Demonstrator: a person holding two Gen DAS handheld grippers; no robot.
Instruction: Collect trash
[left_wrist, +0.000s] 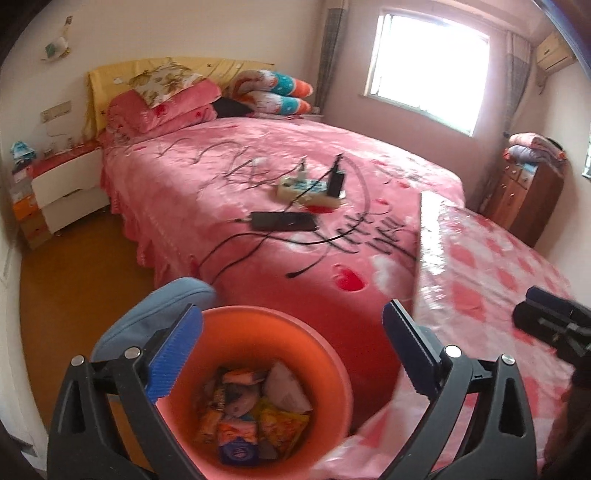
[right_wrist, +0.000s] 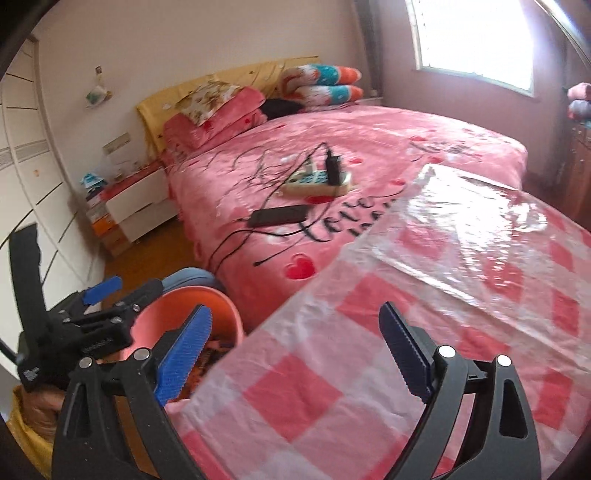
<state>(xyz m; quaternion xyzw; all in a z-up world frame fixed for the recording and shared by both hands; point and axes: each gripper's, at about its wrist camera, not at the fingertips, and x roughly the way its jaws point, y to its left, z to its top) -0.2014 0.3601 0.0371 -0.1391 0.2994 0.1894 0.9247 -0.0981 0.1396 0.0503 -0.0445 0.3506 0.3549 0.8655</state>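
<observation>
Both claws are spread wide with nothing in them: the left gripper (left_wrist: 291, 350) hangs over the orange bin (left_wrist: 332, 369) (wrappers (left_wrist: 255, 413) piled inside), the right gripper (right_wrist: 295, 347) over the pink checked table cover (right_wrist: 406, 332) beside it.

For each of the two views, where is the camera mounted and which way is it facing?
Left wrist: rides the left tongs, open, angled down over the orange bin of wrappers, bed beyond; right tongs tip at the right edge.
Right wrist: rides the right tongs, open, angled down over the checked tablecloth; left tongs and a hand at lower left.
Shared: bin, bed, black phone, power strip, window.
</observation>
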